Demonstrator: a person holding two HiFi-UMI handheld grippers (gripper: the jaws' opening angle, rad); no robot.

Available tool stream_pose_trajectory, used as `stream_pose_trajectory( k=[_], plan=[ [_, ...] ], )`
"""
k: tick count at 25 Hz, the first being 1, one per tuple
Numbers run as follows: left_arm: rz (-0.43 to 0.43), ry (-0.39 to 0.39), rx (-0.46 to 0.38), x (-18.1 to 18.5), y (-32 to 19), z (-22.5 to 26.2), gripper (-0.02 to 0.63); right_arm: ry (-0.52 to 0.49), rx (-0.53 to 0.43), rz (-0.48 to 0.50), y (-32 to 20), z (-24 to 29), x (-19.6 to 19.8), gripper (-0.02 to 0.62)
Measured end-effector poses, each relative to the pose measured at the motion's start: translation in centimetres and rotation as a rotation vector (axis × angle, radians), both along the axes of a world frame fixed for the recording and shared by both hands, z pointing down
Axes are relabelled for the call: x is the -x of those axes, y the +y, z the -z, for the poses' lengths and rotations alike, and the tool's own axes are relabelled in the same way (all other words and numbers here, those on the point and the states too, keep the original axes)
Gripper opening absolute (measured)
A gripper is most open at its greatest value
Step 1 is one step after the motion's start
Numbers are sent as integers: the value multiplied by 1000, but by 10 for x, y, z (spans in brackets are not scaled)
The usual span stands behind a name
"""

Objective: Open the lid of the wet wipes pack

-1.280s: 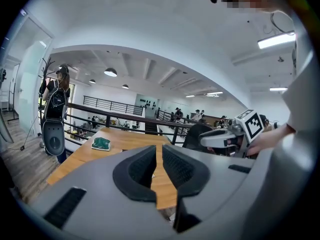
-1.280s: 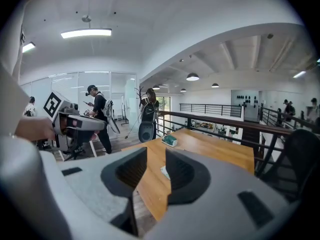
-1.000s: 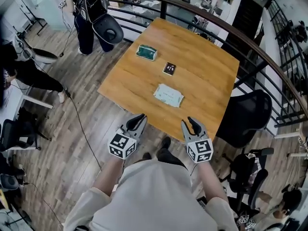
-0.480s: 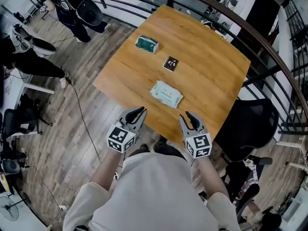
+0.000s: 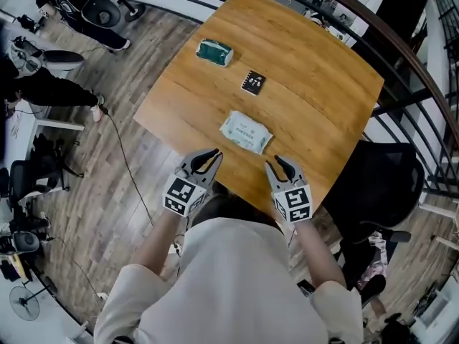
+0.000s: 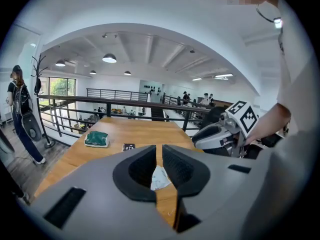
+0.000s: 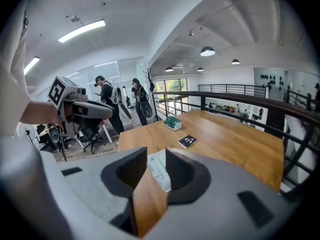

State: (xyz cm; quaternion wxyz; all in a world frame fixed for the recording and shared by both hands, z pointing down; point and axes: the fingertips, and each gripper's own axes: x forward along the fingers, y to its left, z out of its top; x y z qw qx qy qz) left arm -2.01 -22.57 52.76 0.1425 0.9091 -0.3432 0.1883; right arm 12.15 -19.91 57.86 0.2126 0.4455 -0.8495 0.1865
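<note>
Ahead, pack [image 5: 246, 132] (wipes), left claw [image 5: 209, 158], right claw [image 5: 276, 163]

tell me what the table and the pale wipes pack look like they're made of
The table: wood or a wood-look laminate, warm brown with long grain streaks and a soft satin sheen; solid or veneer cannot be told. The wipes pack: likely soft plastic film, pale greenish white with faint print, flat and pillowy with slightly uneven edges.
</note>
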Motion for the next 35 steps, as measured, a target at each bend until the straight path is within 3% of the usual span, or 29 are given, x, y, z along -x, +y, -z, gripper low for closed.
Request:
stream_pose_trajectory(
  k=[11, 21, 25, 35],
  plan=[
    [-137, -60, 41, -34, -36, -63, 33, 27, 92, -5, -32, -69, -1, 101],
    [-389, -240, 30, -57, -70, -150, 34, 50, 173, -32, -64, -134, 10, 101],
    [-479, -293, -10, -68, -86, -177, 34, 90, 183, -14, -80, -160, 8, 101],
    [-830, -502, -169, -81, -77, -231, 48, 177, 246, 65, -83, -210, 19, 101]
  ],
)
